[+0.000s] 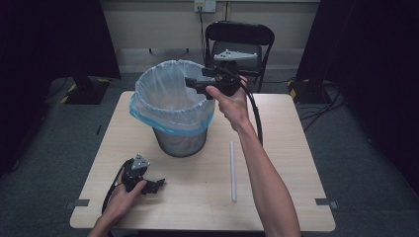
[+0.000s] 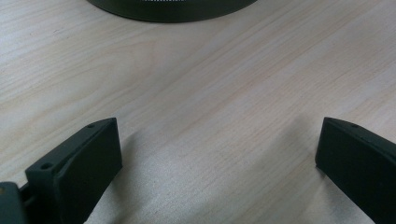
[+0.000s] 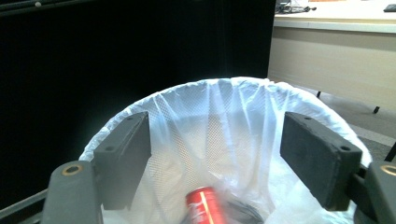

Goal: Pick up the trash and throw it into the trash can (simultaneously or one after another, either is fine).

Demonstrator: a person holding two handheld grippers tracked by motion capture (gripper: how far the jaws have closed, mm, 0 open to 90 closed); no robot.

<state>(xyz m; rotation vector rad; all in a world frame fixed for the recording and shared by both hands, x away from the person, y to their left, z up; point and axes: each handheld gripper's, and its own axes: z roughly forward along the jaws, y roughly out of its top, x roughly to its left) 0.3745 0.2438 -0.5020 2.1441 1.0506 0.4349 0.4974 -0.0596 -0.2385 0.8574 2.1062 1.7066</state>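
a light wooden table (image 1: 276,128) with a pale grain and rounded corners stands on grey carpet; small dark tabs sit at its left and right edges near the front; black curtains (image 1: 49,39) hang on both sides of the room, a cream wall with a socket runs along the back, and a black folding chair (image 1: 240,47) stands just behind the table; cables lie on the floor at the right, and a dark stand base with yellow-black tape sits at the left.

on the table's far left half stands a black mesh wastebasket (image 1: 180,140) lined with a translucent white bag (image 1: 170,96) whose blue hem folds down over the rim; a white tube (image 1: 232,170) lies on the bare wood to the right of the basket, well apart from it, pointing front to back.

the right gripper (image 1: 193,85) is held up by the right hand (image 1: 232,101) over the basket's far right rim, its jaws spread wide and holding nothing; in the right gripper view a red drinks can (image 3: 205,205) lies tilted and blurred down inside the bag (image 3: 224,126), below and between the jaws.

the left gripper (image 1: 158,186) rests low on the table's near left in the left hand (image 1: 123,197); in the left gripper view its jaws stand wide apart over bare wood (image 2: 210,116), with the basket's dark base (image 2: 173,9) just ahead.
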